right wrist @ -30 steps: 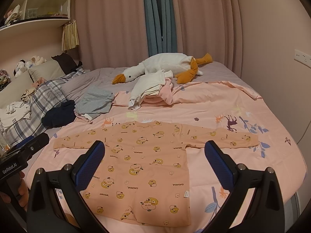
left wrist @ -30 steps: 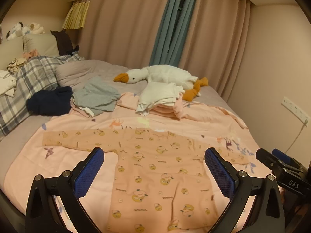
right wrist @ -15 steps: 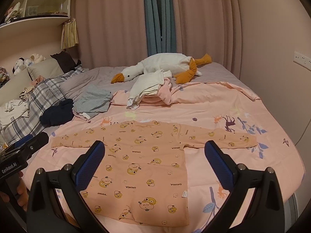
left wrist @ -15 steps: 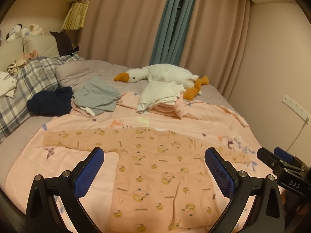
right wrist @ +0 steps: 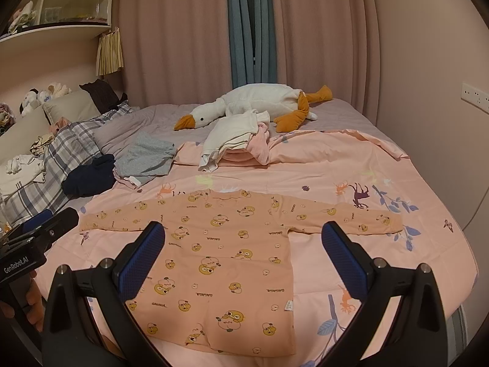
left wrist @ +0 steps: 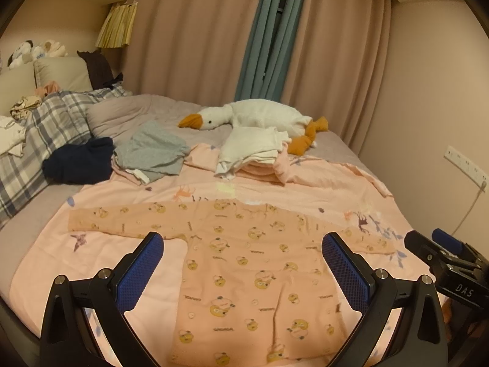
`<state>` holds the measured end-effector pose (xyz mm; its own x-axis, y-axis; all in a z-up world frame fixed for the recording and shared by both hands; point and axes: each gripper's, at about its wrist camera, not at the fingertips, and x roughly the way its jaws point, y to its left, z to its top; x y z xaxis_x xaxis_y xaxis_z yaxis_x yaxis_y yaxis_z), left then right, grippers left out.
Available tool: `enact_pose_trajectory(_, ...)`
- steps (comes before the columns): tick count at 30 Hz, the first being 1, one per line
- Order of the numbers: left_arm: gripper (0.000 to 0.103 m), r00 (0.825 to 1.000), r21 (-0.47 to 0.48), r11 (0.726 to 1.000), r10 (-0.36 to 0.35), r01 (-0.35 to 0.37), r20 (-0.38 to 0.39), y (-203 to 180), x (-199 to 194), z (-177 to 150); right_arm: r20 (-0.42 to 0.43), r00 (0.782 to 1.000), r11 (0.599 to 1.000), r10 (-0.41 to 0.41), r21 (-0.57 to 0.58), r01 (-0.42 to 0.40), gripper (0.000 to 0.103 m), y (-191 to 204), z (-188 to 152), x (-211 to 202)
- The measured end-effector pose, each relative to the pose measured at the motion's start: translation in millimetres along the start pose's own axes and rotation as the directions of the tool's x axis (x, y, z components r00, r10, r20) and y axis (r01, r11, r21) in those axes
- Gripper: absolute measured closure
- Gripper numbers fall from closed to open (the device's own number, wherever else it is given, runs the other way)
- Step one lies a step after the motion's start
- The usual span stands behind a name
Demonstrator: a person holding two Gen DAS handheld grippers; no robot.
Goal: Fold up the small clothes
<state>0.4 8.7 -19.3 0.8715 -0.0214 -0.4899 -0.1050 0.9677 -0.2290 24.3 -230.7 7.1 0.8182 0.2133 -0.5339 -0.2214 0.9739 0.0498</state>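
A small orange long-sleeved shirt with a duck print (left wrist: 244, 263) lies flat on the pink bedspread, sleeves spread left and right; it also shows in the right wrist view (right wrist: 232, 244). My left gripper (left wrist: 243, 263) is open and empty, hovering above the shirt's body. My right gripper (right wrist: 243, 250) is open and empty, above the shirt too. The right gripper shows at the right edge of the left wrist view (left wrist: 443, 257). The left gripper shows at the left edge of the right wrist view (right wrist: 45, 226).
A folded stack of white and pink clothes (left wrist: 256, 153) and a plush goose (left wrist: 259, 116) lie beyond the shirt. A grey garment (left wrist: 149, 153) and a navy one (left wrist: 79, 162) sit back left by a plaid blanket (left wrist: 39, 128). A wall (left wrist: 443, 107) stands right.
Both grippers have stayed open. The views have shifted slightly, with the shirt a touch lower and closer in the right wrist view. Nothing on the bed has moved.
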Motion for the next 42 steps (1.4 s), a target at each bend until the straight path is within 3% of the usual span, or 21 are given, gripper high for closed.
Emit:
enact_pose_trajectory(37, 0.0, 0.999, 0.027, 0.999, -0.021, 0.022, -0.025, -5, 8, 1, -0.016, 1.0, 1.0, -0.011, -0.019, 0.01, 0.0, 0, 1, 8)
enact_pose_trajectory(42, 0.0, 0.998, 0.075, 0.997, -0.014, 0.009, 0.058, 0, 45, 13, -0.011, 0.998, 0.999, 0.054, -0.005, -0.054, 0.0, -23, 9, 27)
